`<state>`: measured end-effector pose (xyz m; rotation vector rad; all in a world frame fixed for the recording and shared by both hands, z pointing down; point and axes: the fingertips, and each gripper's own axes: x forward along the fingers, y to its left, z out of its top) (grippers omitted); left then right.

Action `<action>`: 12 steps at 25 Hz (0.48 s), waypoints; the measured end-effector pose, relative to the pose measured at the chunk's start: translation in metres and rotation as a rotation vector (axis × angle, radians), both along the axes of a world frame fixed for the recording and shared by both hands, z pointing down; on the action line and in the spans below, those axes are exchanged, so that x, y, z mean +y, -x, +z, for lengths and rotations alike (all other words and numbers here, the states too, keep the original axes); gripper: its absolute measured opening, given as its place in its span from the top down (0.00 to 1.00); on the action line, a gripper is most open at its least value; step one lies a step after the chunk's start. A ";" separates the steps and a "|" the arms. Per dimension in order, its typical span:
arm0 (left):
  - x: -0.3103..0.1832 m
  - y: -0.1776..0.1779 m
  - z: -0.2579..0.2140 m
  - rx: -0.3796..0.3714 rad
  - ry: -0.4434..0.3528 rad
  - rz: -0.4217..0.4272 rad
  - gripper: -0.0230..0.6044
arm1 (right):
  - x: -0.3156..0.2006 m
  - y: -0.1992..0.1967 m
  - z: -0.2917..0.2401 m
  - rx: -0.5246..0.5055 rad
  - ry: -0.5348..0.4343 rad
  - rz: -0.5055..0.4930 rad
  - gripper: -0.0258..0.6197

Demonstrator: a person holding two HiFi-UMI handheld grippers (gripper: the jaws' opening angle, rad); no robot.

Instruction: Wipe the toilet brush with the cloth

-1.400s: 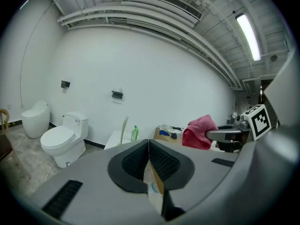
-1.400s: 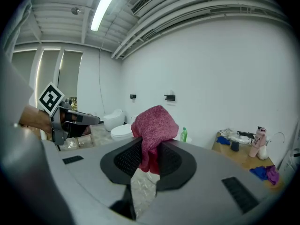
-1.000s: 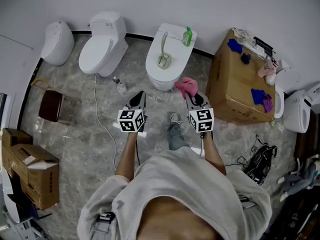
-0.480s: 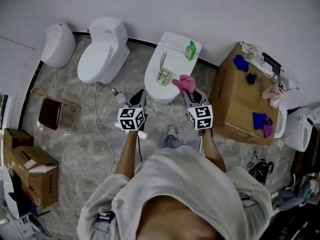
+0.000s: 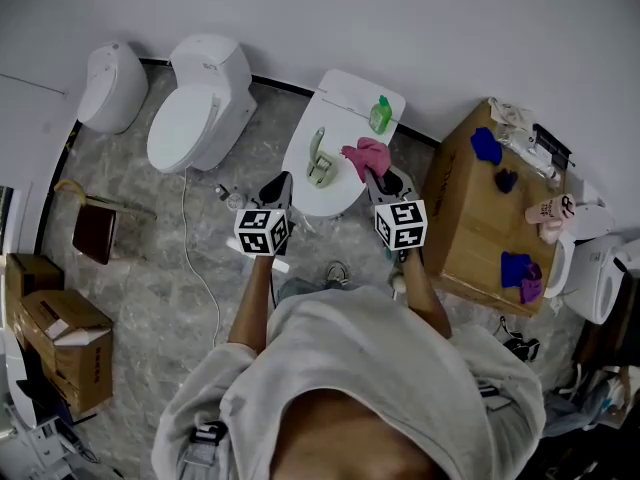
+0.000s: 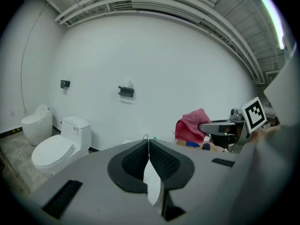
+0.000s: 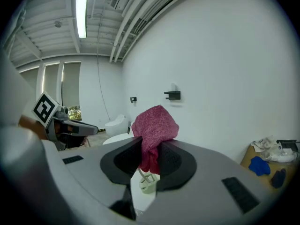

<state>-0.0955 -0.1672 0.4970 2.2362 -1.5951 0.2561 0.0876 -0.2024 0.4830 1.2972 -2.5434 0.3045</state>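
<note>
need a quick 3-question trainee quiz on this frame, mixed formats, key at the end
1. True or false: the right gripper is shut on the pink cloth.
2. The toilet brush stands A) on the floor, B) on the closed toilet lid, C) on the cardboard box.
3. Fill in: the left gripper has its jaws ___, with nothing between them.
Key: 1 true; 2 B; 3 shut.
</note>
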 end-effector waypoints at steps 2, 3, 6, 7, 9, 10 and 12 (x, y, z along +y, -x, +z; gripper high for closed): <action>-0.005 0.000 0.006 -0.003 0.016 0.001 0.93 | -0.008 0.000 0.004 -0.014 0.014 0.003 0.82; -0.007 0.000 0.008 -0.003 0.023 0.002 0.93 | -0.011 0.000 0.007 -0.018 0.023 0.005 0.82; -0.013 0.000 0.015 -0.007 0.043 0.012 0.93 | -0.020 0.001 0.016 -0.023 0.055 0.016 0.82; -0.015 0.000 0.017 -0.008 0.051 0.019 0.93 | -0.022 0.001 0.019 -0.022 0.067 0.020 0.82; -0.020 -0.001 0.023 -0.013 0.067 0.040 0.93 | -0.025 0.003 0.029 -0.014 0.092 0.028 0.82; -0.023 -0.001 0.027 -0.015 0.074 0.052 0.93 | -0.027 0.004 0.035 -0.010 0.105 0.033 0.82; -0.032 -0.005 0.034 -0.015 0.083 0.077 0.93 | -0.032 0.006 0.048 0.003 0.128 0.044 0.82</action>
